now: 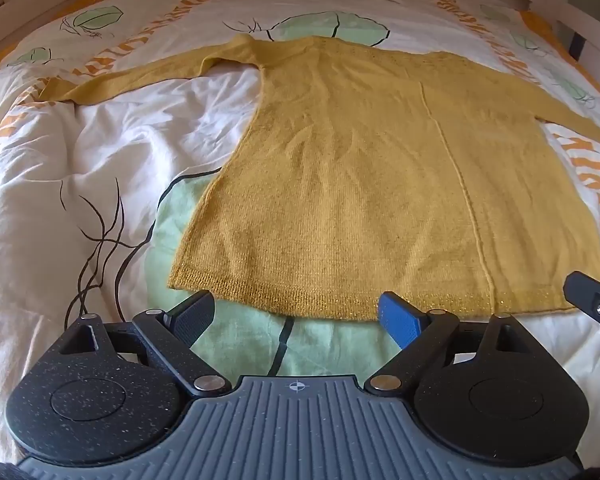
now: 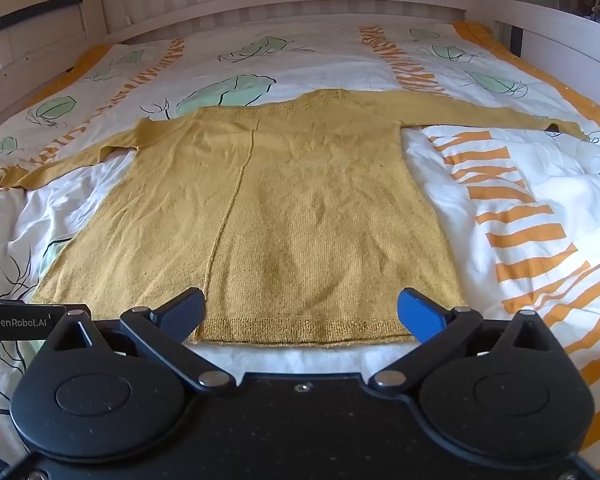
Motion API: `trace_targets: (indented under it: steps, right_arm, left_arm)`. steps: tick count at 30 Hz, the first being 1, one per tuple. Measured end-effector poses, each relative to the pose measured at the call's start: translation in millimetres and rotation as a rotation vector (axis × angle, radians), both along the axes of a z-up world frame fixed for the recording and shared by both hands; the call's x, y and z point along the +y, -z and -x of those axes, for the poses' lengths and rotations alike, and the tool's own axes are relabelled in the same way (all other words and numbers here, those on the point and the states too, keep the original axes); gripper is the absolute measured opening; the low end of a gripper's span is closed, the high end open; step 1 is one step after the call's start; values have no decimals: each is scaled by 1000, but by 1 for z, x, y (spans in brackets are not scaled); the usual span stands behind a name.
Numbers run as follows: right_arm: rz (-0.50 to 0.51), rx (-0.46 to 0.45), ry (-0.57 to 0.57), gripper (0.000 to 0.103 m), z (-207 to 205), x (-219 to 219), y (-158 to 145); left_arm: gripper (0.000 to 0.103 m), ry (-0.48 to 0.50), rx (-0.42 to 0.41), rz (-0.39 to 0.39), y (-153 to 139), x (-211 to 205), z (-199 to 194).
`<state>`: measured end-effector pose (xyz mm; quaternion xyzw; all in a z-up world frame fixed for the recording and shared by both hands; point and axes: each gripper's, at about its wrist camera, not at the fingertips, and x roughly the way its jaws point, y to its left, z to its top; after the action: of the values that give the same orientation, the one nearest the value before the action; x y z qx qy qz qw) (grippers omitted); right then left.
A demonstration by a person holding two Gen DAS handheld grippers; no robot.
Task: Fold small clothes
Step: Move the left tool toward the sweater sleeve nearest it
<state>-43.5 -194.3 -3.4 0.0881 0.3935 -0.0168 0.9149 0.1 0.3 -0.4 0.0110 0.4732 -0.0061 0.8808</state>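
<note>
Ahead of both my grippers lies the bed (image 2: 500, 208), its white quilted cover printed with green leaves and orange stripes. The mustard-yellow knitted sweater (image 2: 300, 208) lies flat on it, sleeves spread, hem nearest me. My left gripper (image 1: 298, 314) and right gripper (image 2: 300, 312) hover just short of the hem, both spread wide and empty.

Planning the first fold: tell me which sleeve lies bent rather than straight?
The left sleeve: it kinks at the elbow, while the right sleeve runs out straight on the yellow sweater.
</note>
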Motion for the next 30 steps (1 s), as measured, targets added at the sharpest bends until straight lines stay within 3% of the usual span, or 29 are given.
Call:
trace_targets:
  steps: [30]
  right_arm:
    - [0, 10, -24, 102, -19, 6, 2]
  left_arm:
    - [89, -11, 18, 21, 2, 2, -11]
